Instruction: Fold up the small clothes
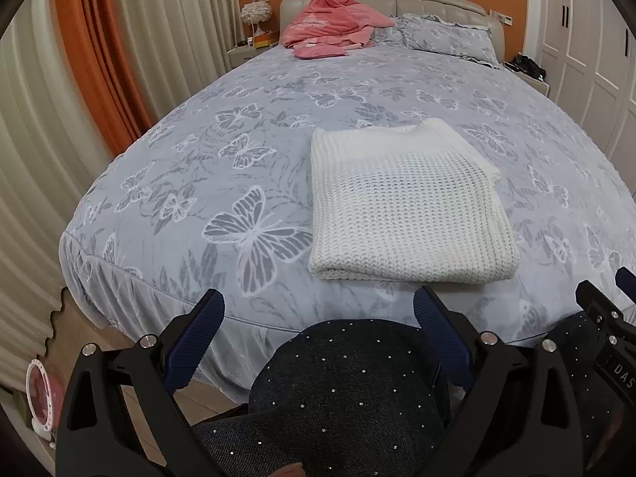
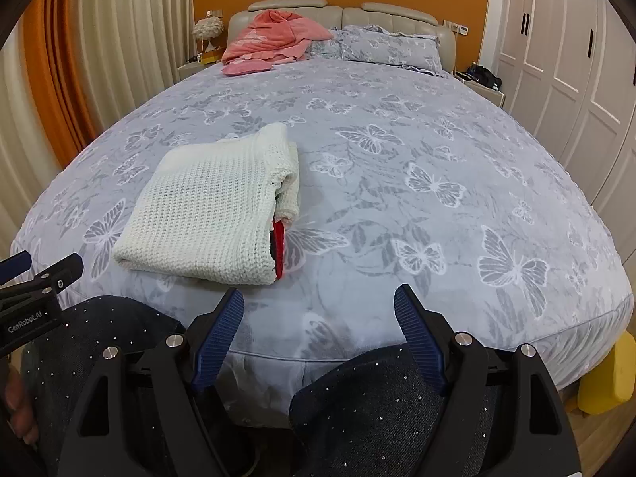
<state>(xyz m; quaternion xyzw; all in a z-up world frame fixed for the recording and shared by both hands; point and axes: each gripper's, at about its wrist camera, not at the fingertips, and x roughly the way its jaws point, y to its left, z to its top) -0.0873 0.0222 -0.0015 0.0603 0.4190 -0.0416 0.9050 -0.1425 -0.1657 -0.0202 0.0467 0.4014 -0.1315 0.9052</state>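
A white knitted sweater (image 1: 401,206) lies folded into a flat rectangle near the front edge of the bed (image 1: 238,127). In the right wrist view the sweater (image 2: 210,210) shows a red and dark strip at its right edge. My left gripper (image 1: 318,310) is open and empty, held back from the bed edge, below the sweater. My right gripper (image 2: 320,310) is open and empty, held back from the bed edge, to the right of the sweater. The right gripper's tip shows at the left wrist view's right edge (image 1: 604,298).
A pink garment pile (image 1: 334,26) lies at the headboard beside grey pillows (image 1: 445,31). The person's dark sparkly trousers (image 1: 349,389) are below the grippers. Curtains hang at left, white wardrobe doors (image 2: 556,59) at right, a yellow object (image 2: 612,373) by the bed's right corner.
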